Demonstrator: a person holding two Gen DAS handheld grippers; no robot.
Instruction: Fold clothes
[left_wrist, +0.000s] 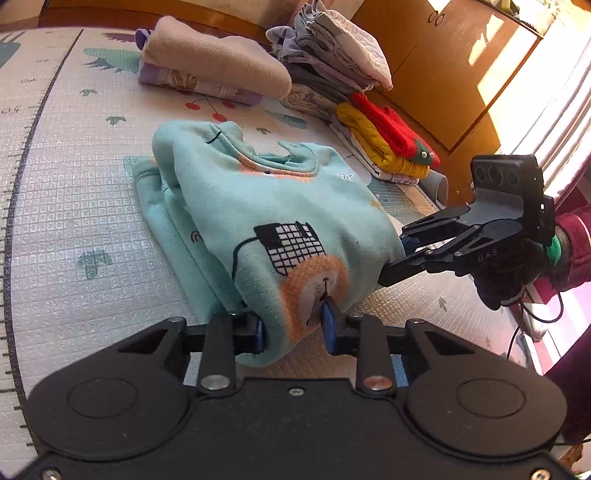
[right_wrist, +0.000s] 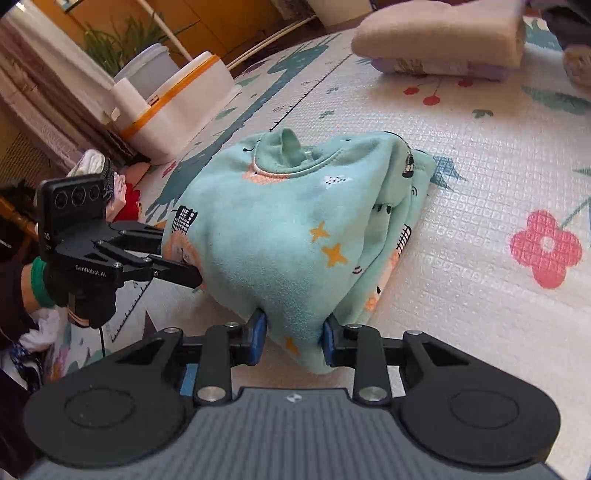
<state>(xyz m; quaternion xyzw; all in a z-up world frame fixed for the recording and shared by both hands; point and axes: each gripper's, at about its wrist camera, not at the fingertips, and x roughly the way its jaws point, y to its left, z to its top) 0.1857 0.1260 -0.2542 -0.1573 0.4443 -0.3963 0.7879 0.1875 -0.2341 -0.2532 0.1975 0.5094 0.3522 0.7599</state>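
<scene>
A mint-green children's sweatshirt (left_wrist: 258, 206) with lion and star prints lies partly folded on the play mat (left_wrist: 74, 184), its near edge lifted. My left gripper (left_wrist: 295, 328) is shut on the hem at the orange lion print. In the same view my right gripper (left_wrist: 397, 254) reaches in from the right and clamps the hem's other corner. The right wrist view shows the sweatshirt (right_wrist: 280, 229) bunched between the blue pads of my right gripper (right_wrist: 293, 332), with my left gripper (right_wrist: 188, 269) pinching the cloth at the left. The collar faces up at the far end.
Folded clothes sit at the mat's far side: a beige fleece stack (left_wrist: 214, 62), a grey-white pile (left_wrist: 332, 48), and yellow and red knits (left_wrist: 391, 136). A wooden cabinet (left_wrist: 443, 55) stands behind. A white-and-orange container (right_wrist: 177, 107) and potted plant (right_wrist: 122, 48) flank the mat.
</scene>
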